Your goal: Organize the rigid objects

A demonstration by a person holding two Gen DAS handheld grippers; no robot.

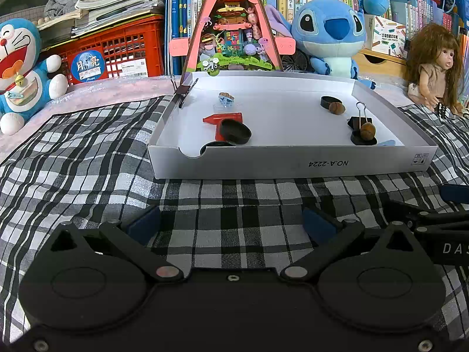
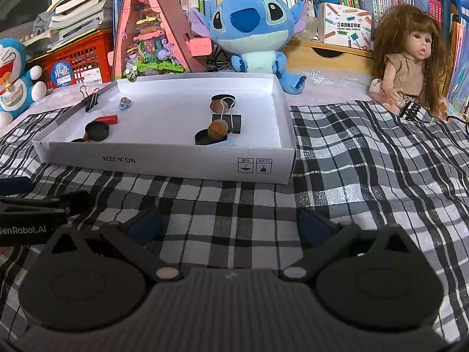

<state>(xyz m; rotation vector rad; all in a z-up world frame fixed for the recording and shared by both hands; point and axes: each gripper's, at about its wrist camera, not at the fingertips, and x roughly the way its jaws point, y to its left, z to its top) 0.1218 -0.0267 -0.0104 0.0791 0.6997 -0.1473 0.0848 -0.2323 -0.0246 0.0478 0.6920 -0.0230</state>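
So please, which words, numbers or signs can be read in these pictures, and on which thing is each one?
"NO.A-2224": upside down on the white box front wall, beside two small handling symbols.
"Moon": round blue sticker on the red crate.
"DAS": right hand-held gripper, cut off.
"enRobot.AI": left hand-held gripper, cut off.
"POCKET LABEL PRINTER": carton.
Book spines: too small.

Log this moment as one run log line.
left gripper: open, empty | right gripper: open, empty | both short of white box | walnuts, caps, binder clips inside

Your left gripper point(image 1: 231, 224) is matte black: two round housings, silver pivot pins, small screws, blue finger pads point(image 1: 145, 224). Your right gripper point(image 2: 231, 226) matches, with a ribbed grey centre panel at lower frame and blue pads point(image 2: 315, 228)
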